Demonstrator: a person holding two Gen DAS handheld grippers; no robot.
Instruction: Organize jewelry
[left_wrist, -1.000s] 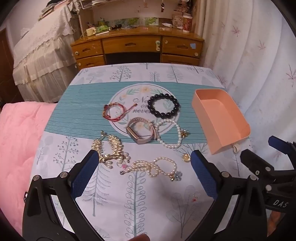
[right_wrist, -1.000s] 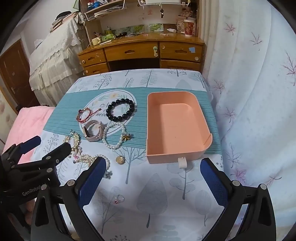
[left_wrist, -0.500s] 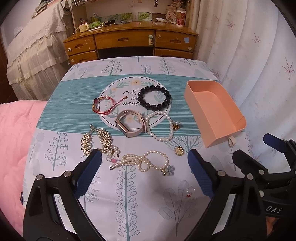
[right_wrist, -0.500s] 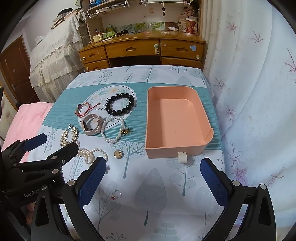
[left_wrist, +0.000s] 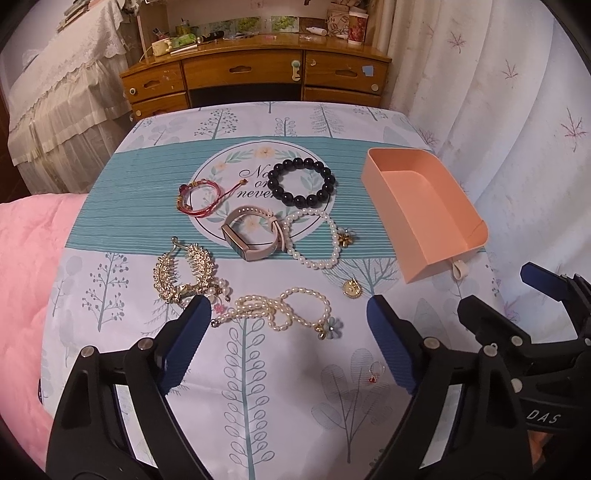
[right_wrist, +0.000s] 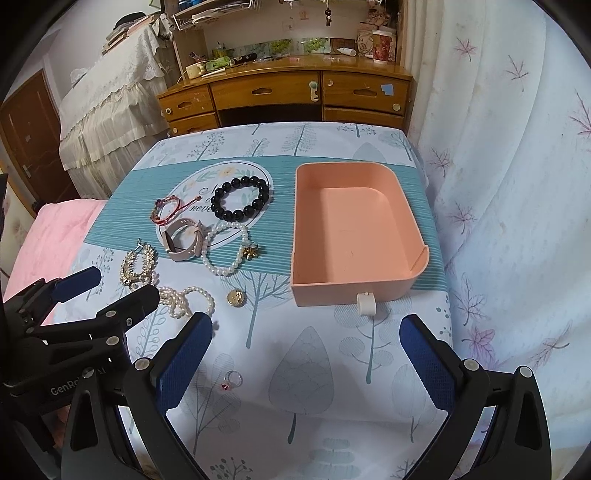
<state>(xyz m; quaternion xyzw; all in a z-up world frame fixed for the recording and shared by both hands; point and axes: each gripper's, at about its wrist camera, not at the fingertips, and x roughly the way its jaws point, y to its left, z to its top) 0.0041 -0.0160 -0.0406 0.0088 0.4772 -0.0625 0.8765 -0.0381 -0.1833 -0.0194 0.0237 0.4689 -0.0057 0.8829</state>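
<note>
Peach tray (right_wrist: 354, 291): sat bare on the tabletop's right, ready to receive pieces.
Jewelry: lay loose to its left, pearl strand (left_wrist: 280, 308) nearest.
Left tongs (left_wrist: 288, 325): spread wide, holding nothing, straddling that strand.
Right tongs (right_wrist: 306, 343): spread, holding nothing, before the tray.

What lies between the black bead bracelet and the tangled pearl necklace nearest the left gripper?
In the left wrist view, the pink-strapped watch and a pearl bracelet with gold flower charm lie between the black bead bracelet and tangled pearl necklace.

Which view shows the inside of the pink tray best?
Right wrist: it looks straight down into the pink tray, showing its whole bare floor and all walls. The left wrist view shows the pink tray obliquely at the right, floor foreshortened.
</note>
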